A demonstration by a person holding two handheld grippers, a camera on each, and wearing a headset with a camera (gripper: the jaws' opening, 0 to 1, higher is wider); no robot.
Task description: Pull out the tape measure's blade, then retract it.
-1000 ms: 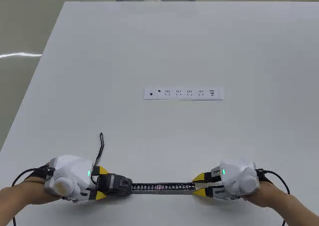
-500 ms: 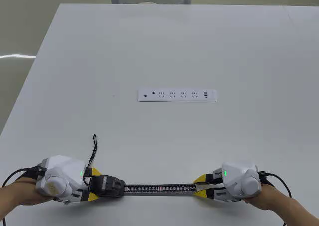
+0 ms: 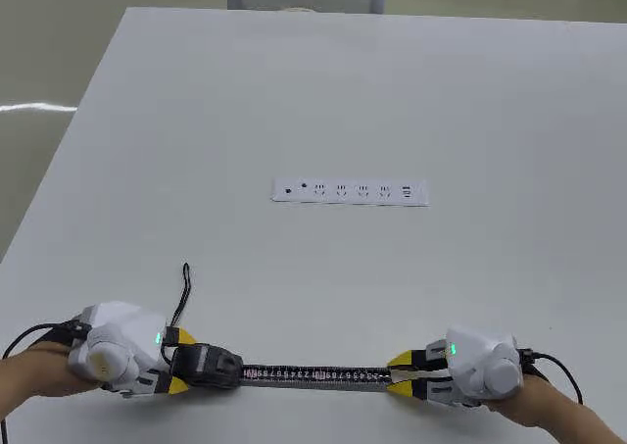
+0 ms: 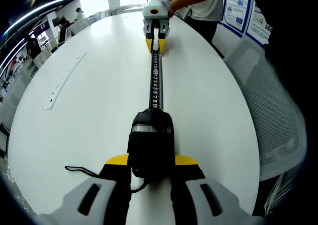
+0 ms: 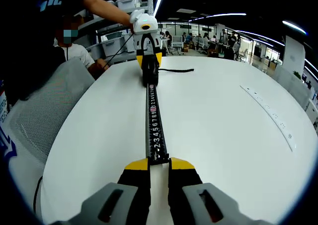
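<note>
Your left claw (image 3: pixel 184 362) is clamping the tape measure (image 3: pixel 211 366) by its black case. Your right claw (image 3: pixel 400 374) is pinching the tip of the blade (image 3: pixel 313 374), which is stretching straight between them over the surface (image 3: pixel 323 101).

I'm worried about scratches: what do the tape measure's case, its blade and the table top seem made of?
Case: black plastic or rubber by its look, matt with a soft sheen on the rounded top.
Blade: a thin dark strip with pale printed numerals, probably coated steel.
Table top: smooth white with faint glare, possibly laminate.
</note>
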